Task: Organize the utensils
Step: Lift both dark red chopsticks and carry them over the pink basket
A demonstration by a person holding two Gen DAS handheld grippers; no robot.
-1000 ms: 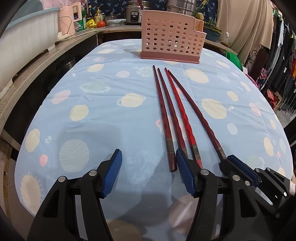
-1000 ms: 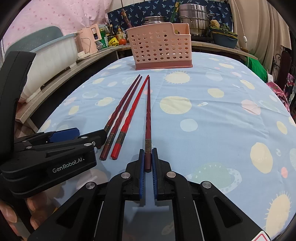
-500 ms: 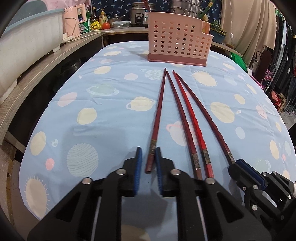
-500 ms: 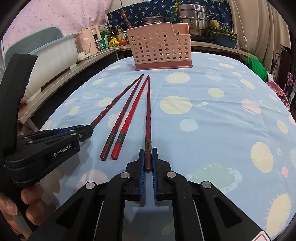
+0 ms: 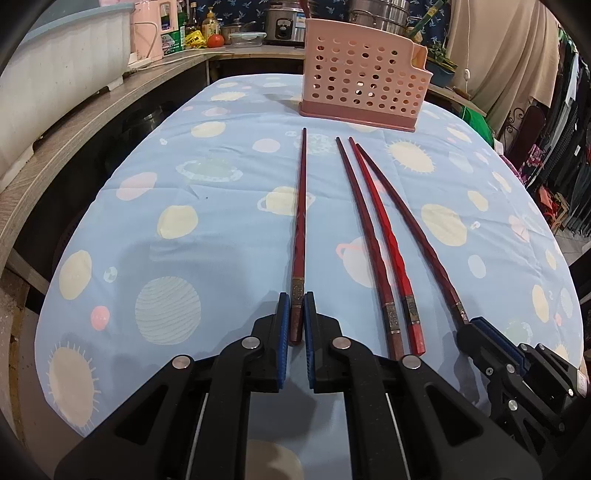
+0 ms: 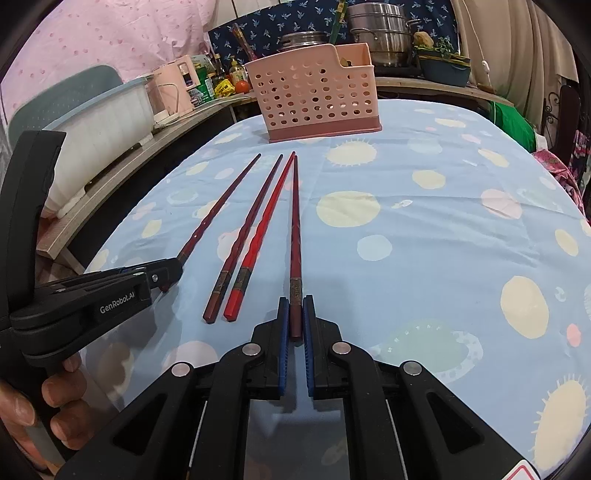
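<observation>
Left gripper (image 5: 296,325): jaws nearly closed, blue pads clamped on the butt end of the leftmost chopstick (image 5: 300,236). That stick runs straight ahead from the jaws toward the basket and lies apart from the other three.

Right gripper (image 6: 295,325): jaws nearly closed, pads clamped on the butt end of the rightmost chopstick (image 6: 294,236), which also points at the basket.

Middle pair: one dark chopstick (image 5: 364,236) and one bright red chopstick (image 5: 380,229) lie side by side on the tablecloth (image 5: 184,184), butts near, tips far, held by neither gripper. All four tips stop short of the basket.

Basket (image 5: 364,79): pink, perforated, upright at the far end of the table, beyond the tips.

Left wrist view only: the right gripper enters at lower right, its jaw tip on the end of the rightmost stick; clothes hang at far right.

Right wrist view only: the left gripper enters at lower left, side on, marked "GenRobot.AI", with the person's fingers (image 6: 55,395) wrapped below it. Whether either held stick is off the cloth cannot be told.

Far: shelf (image 6: 129,155) along the left with a white tub (image 6: 99,125); pots (image 6: 380,33) behind the basket.
</observation>
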